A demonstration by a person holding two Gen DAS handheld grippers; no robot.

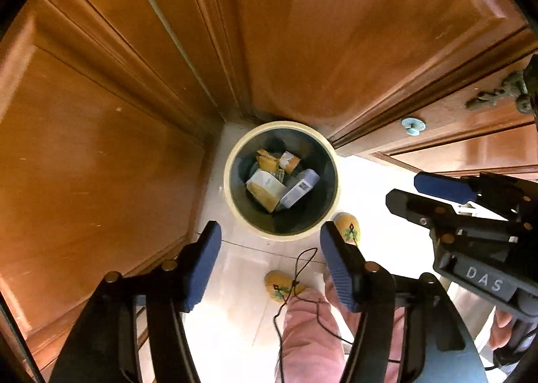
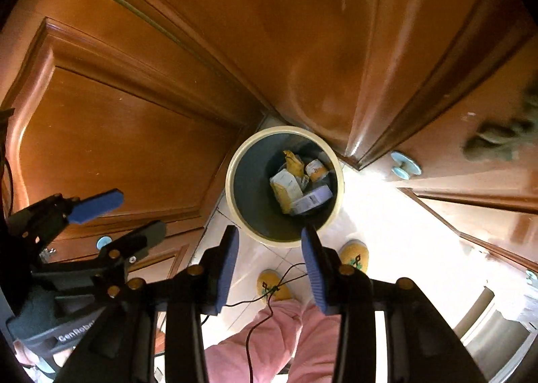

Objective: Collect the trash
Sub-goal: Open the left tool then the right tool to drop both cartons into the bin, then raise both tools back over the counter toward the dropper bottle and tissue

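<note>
Left wrist view shows both ribbed blue-padded tongs, left (image 1: 270, 262) and right (image 1: 425, 194), parted and empty above a round cream-rimmed bin (image 1: 232, 194) of crumpled paper packets (image 1: 269, 187).

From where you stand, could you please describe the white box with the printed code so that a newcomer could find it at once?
Start at the corner where the wooden doors meet; the round cream-rimmed bin stands on the pale floor there. Inside, among crumpled yellow wrappers, the white box lies tilted on the right. It alone is flat-sided, bearing a small dark square code.
</note>
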